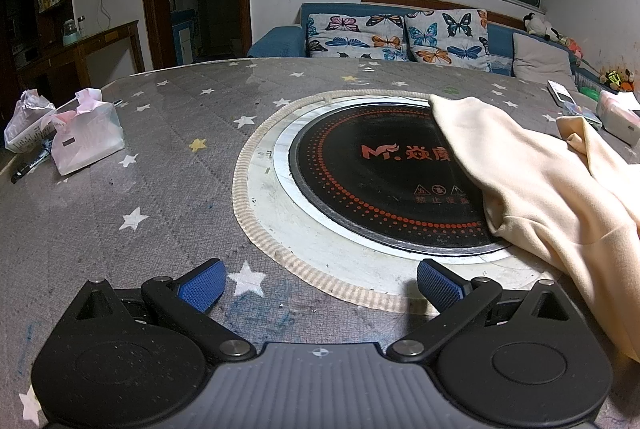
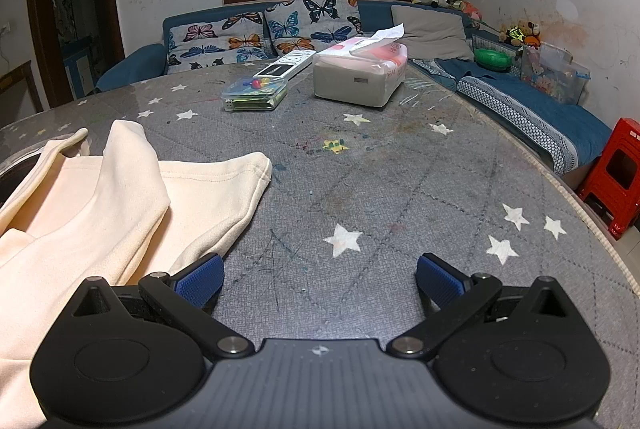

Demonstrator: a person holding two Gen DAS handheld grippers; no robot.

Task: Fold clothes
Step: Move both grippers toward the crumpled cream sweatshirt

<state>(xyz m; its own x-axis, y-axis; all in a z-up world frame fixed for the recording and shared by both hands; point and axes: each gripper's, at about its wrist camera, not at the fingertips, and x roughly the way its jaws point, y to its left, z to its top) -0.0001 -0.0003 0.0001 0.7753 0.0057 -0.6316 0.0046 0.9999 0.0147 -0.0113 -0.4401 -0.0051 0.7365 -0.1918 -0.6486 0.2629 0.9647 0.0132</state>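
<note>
Left gripper [image 1: 322, 285] is hovering with blue pads spread wide and nothing between them, over the grey star-printed table cover [image 1: 160, 197], just short of the round black induction hob [image 1: 376, 173] set into the table. Cream soft-fabric garment [image 1: 552, 197] is lying crumpled, partly draping the hob's right edge. Right gripper [image 2: 320, 279] is also gaping wide and empty, the garment [image 2: 100, 197] lying just beside its left pad, with a white tissue pack [image 2: 360, 77] sitting far back.
</note>
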